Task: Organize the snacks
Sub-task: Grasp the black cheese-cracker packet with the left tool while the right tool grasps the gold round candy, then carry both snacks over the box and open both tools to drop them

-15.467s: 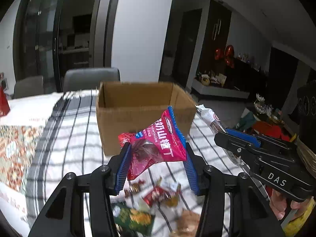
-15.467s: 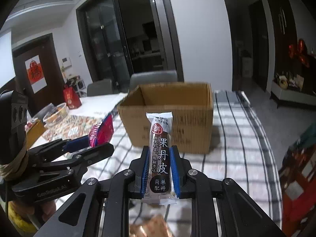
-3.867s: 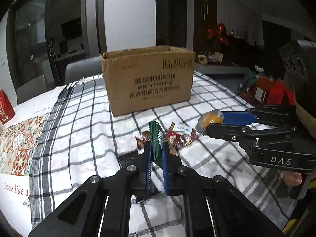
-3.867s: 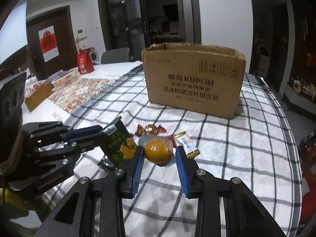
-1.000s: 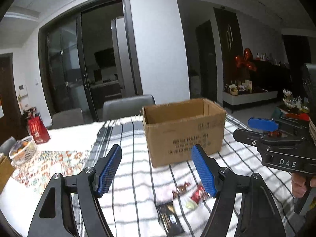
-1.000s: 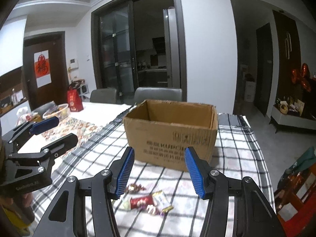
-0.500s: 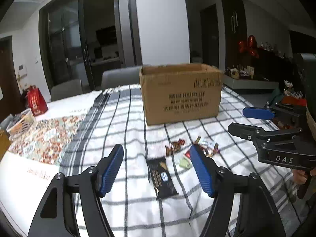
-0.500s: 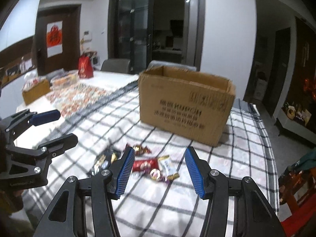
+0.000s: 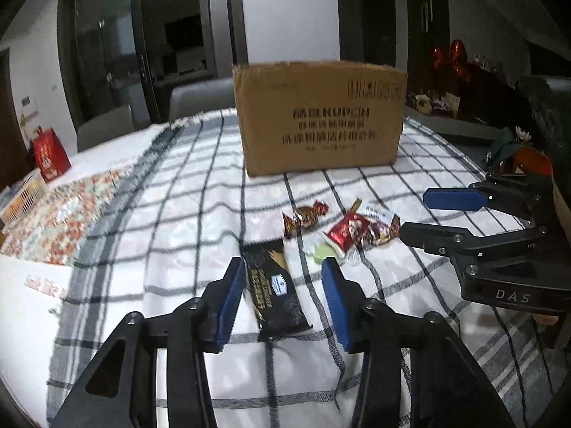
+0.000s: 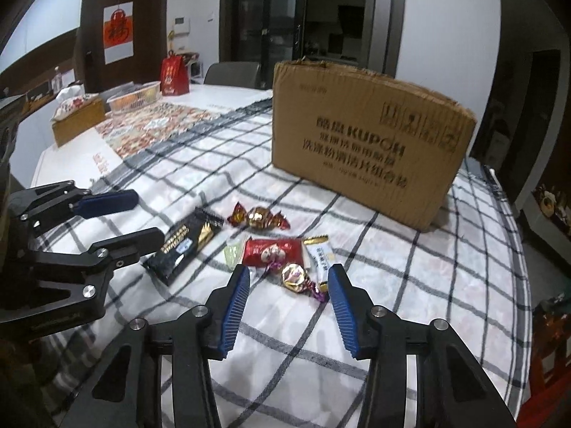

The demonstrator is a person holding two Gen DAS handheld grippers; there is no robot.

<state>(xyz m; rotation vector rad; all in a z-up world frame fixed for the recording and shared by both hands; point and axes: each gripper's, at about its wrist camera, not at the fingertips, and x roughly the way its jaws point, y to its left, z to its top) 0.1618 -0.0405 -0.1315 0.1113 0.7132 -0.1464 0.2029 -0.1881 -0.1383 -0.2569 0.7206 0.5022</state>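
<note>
- L gripper [image 9: 283,267]: jaws spread wide, nothing between the pads. Sits low over the checked tablecloth [image 9: 178,221], blue pads either side of the near end of the black snack bar [image 9: 273,287]; contact w/ the wrapper can't be told.
- Same L gripper from the R wrist view [image 10: 142,215]: comes in from the left, lower finger tip overlaps the bar's left edge [image 10: 185,244].
- R gripper [image 10: 285,276]: released too, pads wide apart, holding nothing. Hangs just above the cloth w/ the gold foil candy [image 10: 294,274] between the fingertips, purple twist ends sticking out.
- R gripper in L wrist view [image 9: 414,215]: right side of frame, tips pointing at the candy cluster, not touching it.
- Snacks all loose on the cloth, in front of the cardboard box [image 10: 367,142], well apart from it. None seen inside; box interior hidden from both views.
- Cluster: red packet [image 10: 273,251] centre, white-and-gold sachet [image 10: 319,255] touching its right edge, pale green sweet [image 10: 232,251] just left of it, brown twist-wrapped candy [image 10: 258,217] behind, nearer the box.
- Box: upright, top open, printed side facing cams, "KUPOH" legible.
- Bkgd, far left of table: patterned runner [image 10: 157,125], red gift bag [image 10: 174,76], basket [image 10: 135,96], tissue box [image 10: 76,114].
- L wrist frame is motion-blurred; small print unreadable.
</note>
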